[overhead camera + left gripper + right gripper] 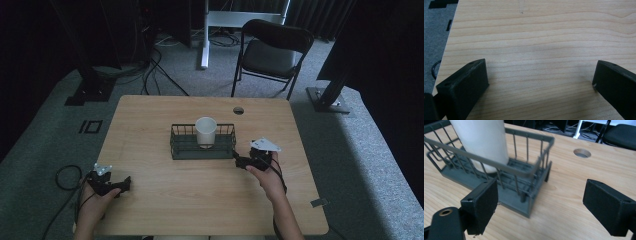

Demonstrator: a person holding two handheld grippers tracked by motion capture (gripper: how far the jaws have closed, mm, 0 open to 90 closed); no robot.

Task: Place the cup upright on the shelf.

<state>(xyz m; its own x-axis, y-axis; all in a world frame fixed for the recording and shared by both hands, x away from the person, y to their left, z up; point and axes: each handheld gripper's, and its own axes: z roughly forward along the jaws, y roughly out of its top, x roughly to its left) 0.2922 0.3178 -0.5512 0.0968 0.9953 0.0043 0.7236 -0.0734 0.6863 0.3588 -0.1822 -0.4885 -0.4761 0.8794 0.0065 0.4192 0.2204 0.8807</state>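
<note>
**Q:** Tongs first — how do yours stand?

**A:** Your right tongs (541, 202) are spread wide with nothing between them, aimed at the near corner of the basket (537, 167). From above they sit just beside the basket's right end (234, 142), low over the worktop (200, 200). Your left tongs (540, 80) are also wide apart and bare, parked over plain wood near the worktop's left edge, well apart from everything.

**Q:** And where is the cup?

**A:** Upright inside the basket (190, 150), about mid-length, touching the floor of it. The cup (205, 131) rises above the wire rim, so its top is free to take. In the right gripper view the cup (484, 142) stands behind the wire bars, up and left of your jaws.

**Q:** Why come in from the right end, then?

**A:** Likely because your right hand (270, 177) is nearest, and the low angle suits the basket wall more than the cup. My guess is you mean to grip or steady the basket corner; to lift the cup you would need to rise above the rim.

**Q:** Why keep the left so far off?

**A:** It looks idle, kept clear of the work.
</note>
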